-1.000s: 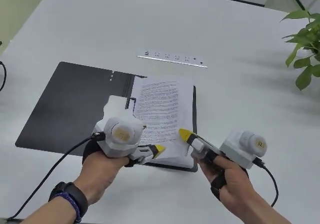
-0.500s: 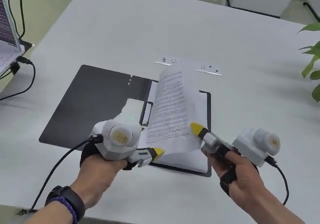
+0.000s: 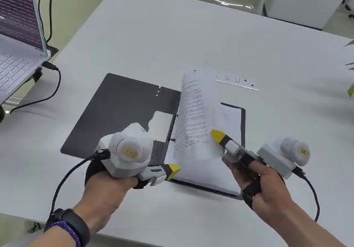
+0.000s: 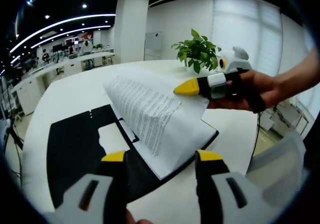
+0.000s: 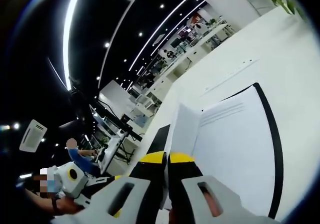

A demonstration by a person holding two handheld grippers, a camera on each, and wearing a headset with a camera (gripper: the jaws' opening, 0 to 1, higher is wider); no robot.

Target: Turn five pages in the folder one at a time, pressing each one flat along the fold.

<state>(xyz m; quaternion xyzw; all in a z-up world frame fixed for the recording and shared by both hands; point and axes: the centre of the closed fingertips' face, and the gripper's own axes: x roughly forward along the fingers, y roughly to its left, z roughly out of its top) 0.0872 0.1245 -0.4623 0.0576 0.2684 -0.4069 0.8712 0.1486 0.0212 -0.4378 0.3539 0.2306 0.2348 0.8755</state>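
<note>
My right gripper [image 3: 217, 135], fingers pinched on a page [image 3: 193, 109], holds it upright above the black folder [image 3: 110, 114]; my left gripper [image 3: 172, 171], fingers wide apart, hovers at the folder's near edge.

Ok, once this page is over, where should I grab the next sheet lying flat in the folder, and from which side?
Pinch the flat stack's top sheet at its free right edge, near the lower corner, coming from the right. The left edge is held at the spine of the folder, so only that side lifts, as with the page now in the right hand-held gripper.
</note>
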